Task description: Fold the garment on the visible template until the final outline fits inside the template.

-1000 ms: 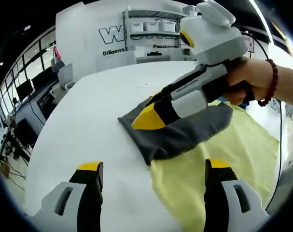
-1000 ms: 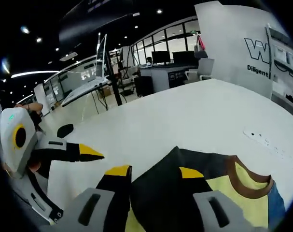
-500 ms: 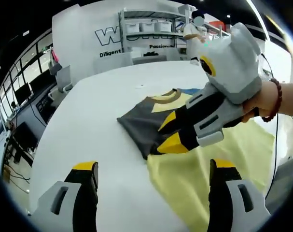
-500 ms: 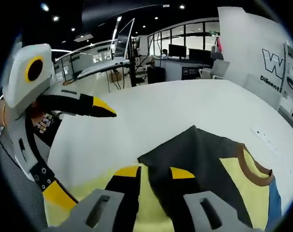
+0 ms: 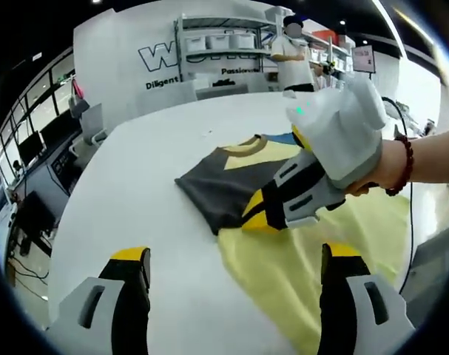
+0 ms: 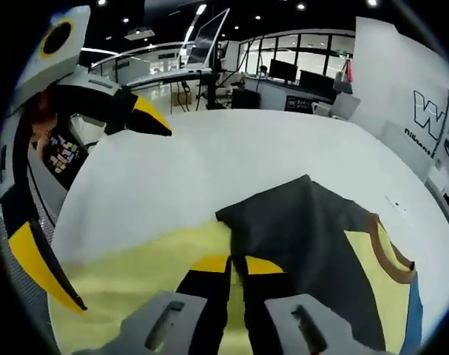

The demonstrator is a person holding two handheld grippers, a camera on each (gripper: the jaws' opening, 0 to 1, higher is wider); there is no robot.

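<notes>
Yellow cotton T-shirt w/ dark grey sleeve [image 5: 231, 188] flat on white table [image 5: 135, 170], brown collar at far end. Right gripper [image 6: 236, 264] pinched on sleeve edge, nearest. Left gripper [image 5: 231, 255] apart, hovering near, off the cloth.

A: Garment [image 5: 283, 244], left gripper view: what is cut off or covered?
B: The yellow body runs off the lower right edge; the right tool [image 5: 272, 211] covers part of the grey sleeve.

A: Right gripper view?
B: The right tool [image 6: 237, 264] hides the cloth at its tips, so a grip cannot be told. The wall lettering [image 6: 429, 118] is cut by the edge. The worktop [image 6: 209, 163] shows no template outline I can make out.
</notes>
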